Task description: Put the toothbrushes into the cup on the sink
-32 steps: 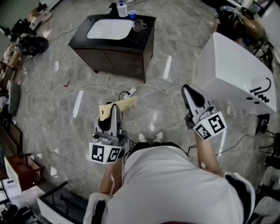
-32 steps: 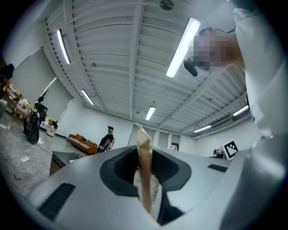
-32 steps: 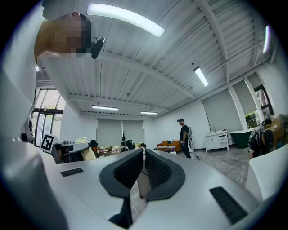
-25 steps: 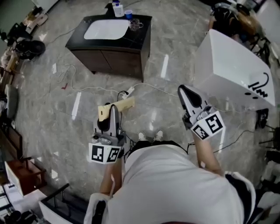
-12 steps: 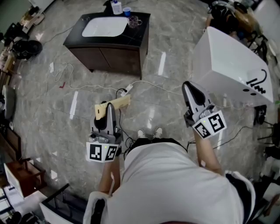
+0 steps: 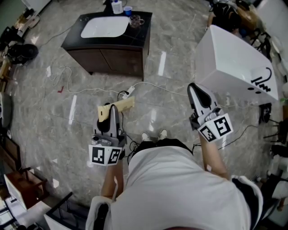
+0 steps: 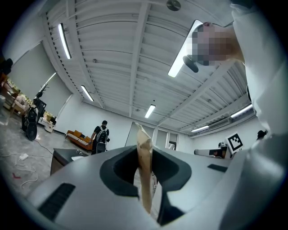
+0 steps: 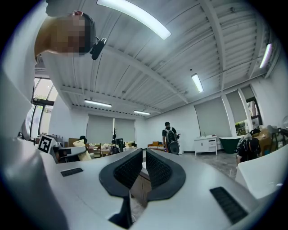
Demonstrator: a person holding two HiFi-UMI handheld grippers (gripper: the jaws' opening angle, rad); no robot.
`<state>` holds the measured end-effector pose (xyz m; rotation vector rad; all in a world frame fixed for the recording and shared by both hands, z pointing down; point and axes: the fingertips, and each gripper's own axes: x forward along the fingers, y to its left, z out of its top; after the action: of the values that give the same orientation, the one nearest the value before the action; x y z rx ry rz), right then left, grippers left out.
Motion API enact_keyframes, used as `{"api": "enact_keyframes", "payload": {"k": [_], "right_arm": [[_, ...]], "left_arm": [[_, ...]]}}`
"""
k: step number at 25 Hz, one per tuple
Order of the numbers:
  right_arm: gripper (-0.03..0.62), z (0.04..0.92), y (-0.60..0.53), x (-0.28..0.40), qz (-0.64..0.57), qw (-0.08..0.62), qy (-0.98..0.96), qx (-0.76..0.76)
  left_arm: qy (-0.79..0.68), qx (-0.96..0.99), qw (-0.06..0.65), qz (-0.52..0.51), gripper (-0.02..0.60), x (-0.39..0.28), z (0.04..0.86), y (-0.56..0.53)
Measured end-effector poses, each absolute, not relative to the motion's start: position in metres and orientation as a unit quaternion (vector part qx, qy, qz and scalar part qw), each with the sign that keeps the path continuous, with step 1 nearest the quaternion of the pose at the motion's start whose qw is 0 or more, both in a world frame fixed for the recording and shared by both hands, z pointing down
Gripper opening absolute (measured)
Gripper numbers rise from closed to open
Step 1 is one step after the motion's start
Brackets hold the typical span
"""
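My left gripper point(image 6: 113, 110) is shut on a thin tan packet point(image 6: 118, 108), held over the floor in front of the person. In the left gripper view the packet point(image 7: 143, 148) stands edge-on between the dark pads of this gripper point(image 7: 145, 179). My right gripper point(image 6: 195, 92) hangs at the right with its jaws together and nothing between them; the right gripper view shows it point(image 8: 144, 168) the same way. Far ahead stands a dark vanity with a white sink point(image 6: 104, 26). On its top are a blue cup point(image 6: 128, 10), a glass mug point(image 6: 135, 20) and a white bottle point(image 6: 117, 6).
A white bathtub point(image 6: 229, 67) stands at the right, close to my right gripper. A power strip point(image 6: 128, 93) and white cables point(image 6: 67, 78) lie on the marble floor between the person and the vanity. Clutter lines the left edge. People stand far off in both gripper views.
The view has shifted, so the vanity has drifted toward the top left of the head view. Both grippers keep much the same pose, and the left one still holds the tan packet.
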<state>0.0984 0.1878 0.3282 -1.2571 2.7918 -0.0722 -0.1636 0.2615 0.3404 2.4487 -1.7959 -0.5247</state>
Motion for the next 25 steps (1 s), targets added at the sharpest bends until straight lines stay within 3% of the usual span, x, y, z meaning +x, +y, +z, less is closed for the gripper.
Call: {"api": "enact_keyframes", "payload": {"k": [25], "right_arm": [[0.048,0.336,0.154,0.077,-0.023,0.05,0.902,-0.429]], "left_arm": [[-0.564,0.809,0.033,-0.159,0.069,-0.185,0.349,0.22]]}}
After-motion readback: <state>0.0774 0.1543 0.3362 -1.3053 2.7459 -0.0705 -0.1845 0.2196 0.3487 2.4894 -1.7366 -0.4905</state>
